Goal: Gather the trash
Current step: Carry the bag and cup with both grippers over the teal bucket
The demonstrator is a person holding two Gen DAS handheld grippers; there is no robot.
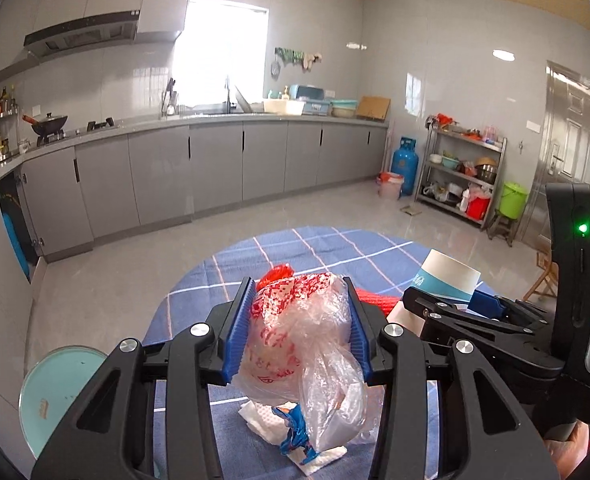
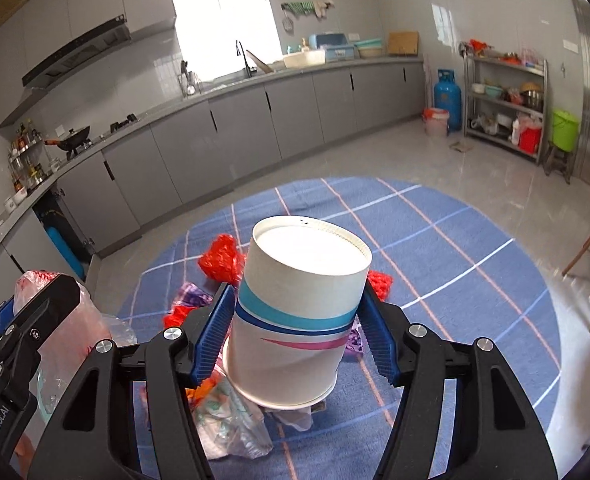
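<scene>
The left tongs [image 1: 301, 328] are clamped on a crumpled plastic bag [image 1: 307, 336]; the right tongs [image 2: 295, 332] grip an upside-down paper cup [image 2: 295, 304]. Both are lifted. Below them, red scraps [image 2: 221, 258], a tissue [image 1: 255, 414] and wrappers [image 2: 231, 420] remain on the table [image 2: 455, 280], uncollected.

So the plastic bag [image 1: 295, 332] sits between the left gripper's [image 1: 300, 328] pads above the table [image 2: 455, 280]; paper cup [image 2: 299, 312] beside it on the right, in the right gripper [image 2: 297, 338].
</scene>
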